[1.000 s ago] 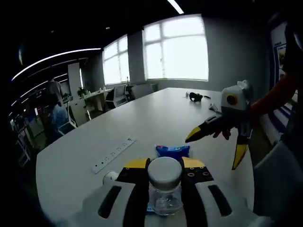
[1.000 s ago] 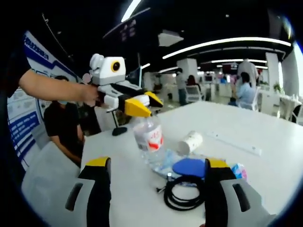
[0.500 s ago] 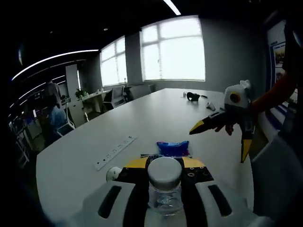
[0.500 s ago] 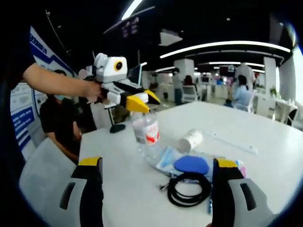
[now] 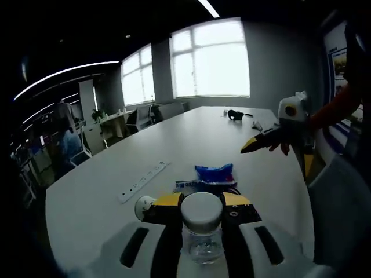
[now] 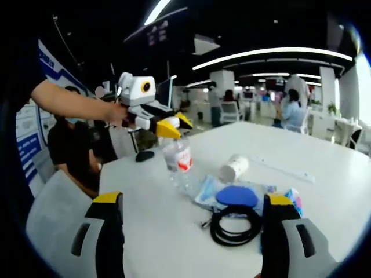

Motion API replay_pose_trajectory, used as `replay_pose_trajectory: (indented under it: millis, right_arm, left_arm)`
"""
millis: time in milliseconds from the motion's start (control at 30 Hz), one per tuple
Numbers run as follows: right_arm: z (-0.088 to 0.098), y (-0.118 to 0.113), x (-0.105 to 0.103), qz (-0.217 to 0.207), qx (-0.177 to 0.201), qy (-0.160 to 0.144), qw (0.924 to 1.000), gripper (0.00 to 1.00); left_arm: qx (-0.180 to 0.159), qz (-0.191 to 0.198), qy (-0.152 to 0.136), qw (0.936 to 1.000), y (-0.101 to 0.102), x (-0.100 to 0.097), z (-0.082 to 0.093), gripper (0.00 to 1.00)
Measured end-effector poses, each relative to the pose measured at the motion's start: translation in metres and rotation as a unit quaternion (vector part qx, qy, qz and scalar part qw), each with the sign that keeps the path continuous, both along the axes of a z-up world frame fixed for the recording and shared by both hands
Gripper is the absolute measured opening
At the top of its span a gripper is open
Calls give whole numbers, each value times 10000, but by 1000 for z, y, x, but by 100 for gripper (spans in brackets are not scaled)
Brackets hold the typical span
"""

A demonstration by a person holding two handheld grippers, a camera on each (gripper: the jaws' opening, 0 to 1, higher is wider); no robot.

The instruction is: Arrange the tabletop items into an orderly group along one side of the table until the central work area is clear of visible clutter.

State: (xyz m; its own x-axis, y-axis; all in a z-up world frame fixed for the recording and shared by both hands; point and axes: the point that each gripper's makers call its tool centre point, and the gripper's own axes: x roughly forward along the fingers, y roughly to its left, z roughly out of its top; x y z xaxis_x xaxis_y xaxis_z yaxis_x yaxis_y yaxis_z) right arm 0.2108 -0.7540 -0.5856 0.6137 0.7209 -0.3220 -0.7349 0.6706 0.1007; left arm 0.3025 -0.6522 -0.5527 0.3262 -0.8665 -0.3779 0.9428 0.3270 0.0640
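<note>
My left gripper [image 5: 202, 202] is shut on a clear plastic bottle [image 5: 201, 229] with a white cap, gripped just below the cap. In the right gripper view the left gripper [image 6: 175, 126] holds that bottle [image 6: 177, 165], red-labelled, at the table's near-left. Beside it lie a paper cup [image 6: 233, 167] on its side, a clear packet [image 6: 207, 190], a blue round pad [image 6: 236, 197] and a coiled black cable [image 6: 234, 227]. My right gripper [image 6: 191, 202] stands open over the table's front, holding nothing. In the left gripper view the right gripper [image 5: 277, 155] hovers open at the right.
A white power strip [image 5: 143, 181] lies left of a blue packet [image 5: 213, 172], with the paper cup [image 5: 142, 205] nearer. Black headphones [image 5: 235, 114] rest at the table's [image 5: 191, 139] far end. A small black object [image 6: 145, 155] and a seated person [image 6: 72, 150] are at the left edge.
The left gripper has drawn back a little with the bottle, so the cup and blue packet show more. The right gripper has moved away to the right and stays open.
</note>
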Motion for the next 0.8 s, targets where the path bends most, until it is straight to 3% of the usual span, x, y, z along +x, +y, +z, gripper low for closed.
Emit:
replay_pose_trajectory:
  millis: [233,800]
  right_arm:
    - [-4,2,-4,-78,4,27,10000,97]
    - [-10,2,1,-284,-34,103,9995,97]
  left_arm:
    - [23,-45,-2,10000,14,6,-9,22]
    - [164,87,-30,9998,47,44,-20,22]
